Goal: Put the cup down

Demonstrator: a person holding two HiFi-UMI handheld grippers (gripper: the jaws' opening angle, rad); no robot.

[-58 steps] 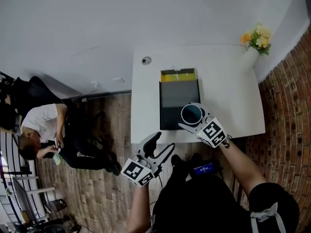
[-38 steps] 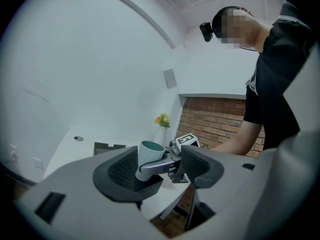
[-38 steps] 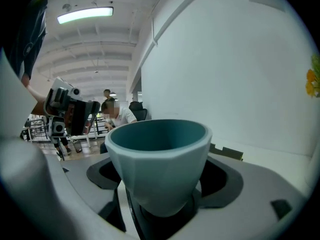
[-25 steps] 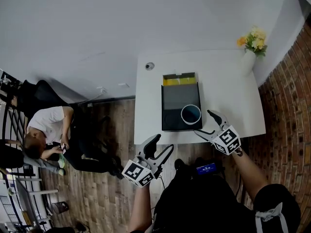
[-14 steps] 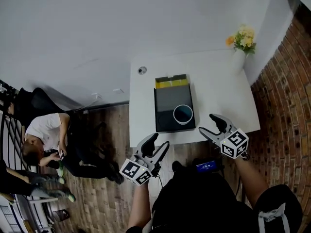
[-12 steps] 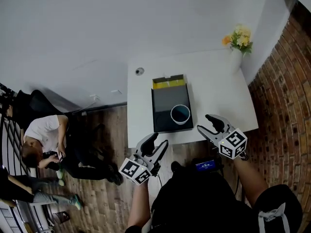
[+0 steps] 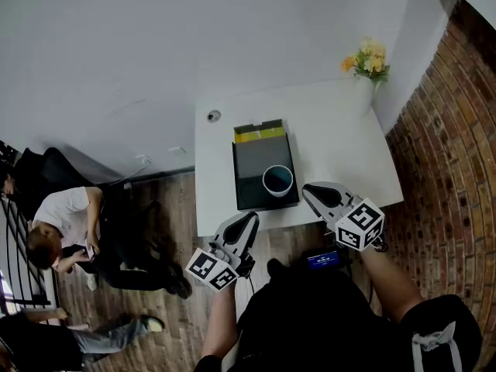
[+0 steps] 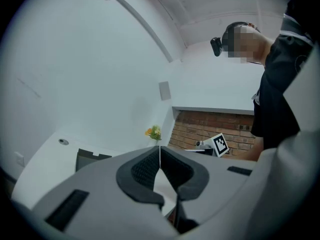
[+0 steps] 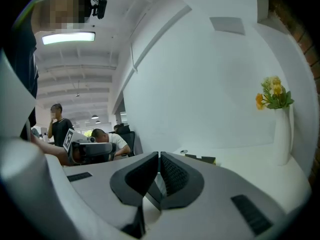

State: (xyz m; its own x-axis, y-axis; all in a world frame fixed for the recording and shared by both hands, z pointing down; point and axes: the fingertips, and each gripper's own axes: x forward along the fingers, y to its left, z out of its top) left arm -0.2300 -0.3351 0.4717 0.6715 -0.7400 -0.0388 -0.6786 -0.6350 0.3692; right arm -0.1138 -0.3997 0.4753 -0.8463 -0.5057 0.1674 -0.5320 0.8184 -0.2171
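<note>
The left gripper (image 7: 248, 222) and right gripper (image 7: 311, 193) are just closing, jaws pressed together, empty. The cup (image 7: 277, 180) is standing in the tray (image 7: 256, 160) near the table's (image 7: 341, 153) front edge

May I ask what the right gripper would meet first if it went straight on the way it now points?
Probably the cup on the dark tray: in the head view the right gripper, jaws just closed on nothing, points towards it. Its height is unclear, so it might pass above the rim.
</note>
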